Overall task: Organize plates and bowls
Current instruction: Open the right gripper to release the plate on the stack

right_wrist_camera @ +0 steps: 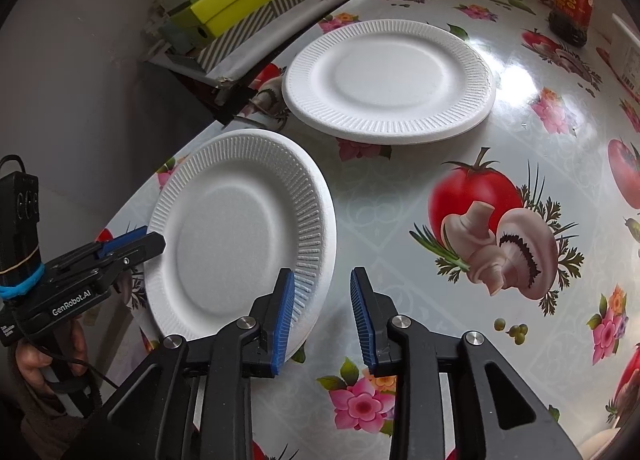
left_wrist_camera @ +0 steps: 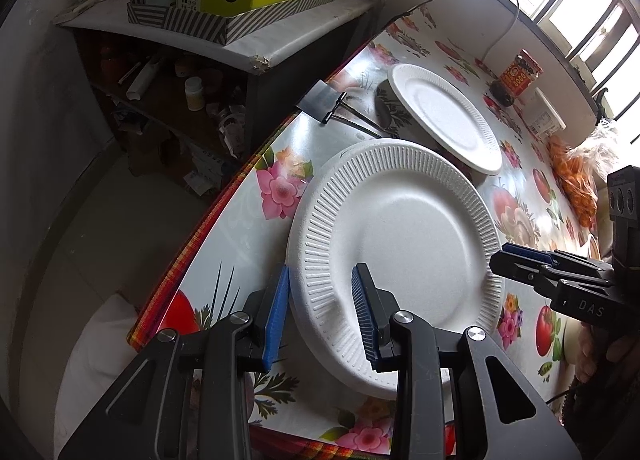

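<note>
left wrist: left gripper pinches the near rim of the tilted foam plate above the table | right wrist: right gripper parted, rim between its pads, unpressed; second plate beyond

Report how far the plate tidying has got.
Done: nothing is clearly finished; the far plate lies flat on the table, and whether it is a stack of several I cannot tell. In hand: the left gripper pinches the rim of the near plate, which is tilted up; the right gripper is open, with the plate's edge between its pads. Left: probably set this plate onto the far one.
</note>
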A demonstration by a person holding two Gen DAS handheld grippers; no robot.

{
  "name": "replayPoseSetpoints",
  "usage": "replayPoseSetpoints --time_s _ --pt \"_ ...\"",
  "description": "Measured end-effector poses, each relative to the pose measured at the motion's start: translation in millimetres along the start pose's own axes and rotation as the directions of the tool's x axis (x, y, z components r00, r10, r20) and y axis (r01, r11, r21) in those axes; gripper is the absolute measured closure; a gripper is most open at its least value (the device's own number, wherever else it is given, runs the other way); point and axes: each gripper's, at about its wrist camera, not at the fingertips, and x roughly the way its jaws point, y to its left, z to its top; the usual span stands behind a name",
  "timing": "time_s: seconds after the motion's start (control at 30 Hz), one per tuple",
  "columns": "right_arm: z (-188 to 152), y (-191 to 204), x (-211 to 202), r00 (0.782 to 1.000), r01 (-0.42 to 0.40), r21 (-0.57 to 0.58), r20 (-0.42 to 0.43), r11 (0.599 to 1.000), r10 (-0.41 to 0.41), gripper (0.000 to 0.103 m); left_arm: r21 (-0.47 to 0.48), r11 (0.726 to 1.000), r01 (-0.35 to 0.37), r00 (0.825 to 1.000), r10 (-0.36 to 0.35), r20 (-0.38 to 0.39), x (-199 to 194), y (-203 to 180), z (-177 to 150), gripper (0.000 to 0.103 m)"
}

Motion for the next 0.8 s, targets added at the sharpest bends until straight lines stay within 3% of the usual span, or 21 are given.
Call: replayPoseSetpoints --time_s 0.33,0.8 --pt "5 -15 -23 0.999 0.022 0.007 0.05 1.0 -0.022 0.069 0.048 0.999 0.015 0.998 -0.018 0.06 -20 -9 13 0.069" --pt "32 -59 -64 0.987 0.079 0.058 0.134 0.995 -0.086 0.069 0.168 0.985 0.031 0.994 -0.048 0.095 -29 -43 71 0.069"
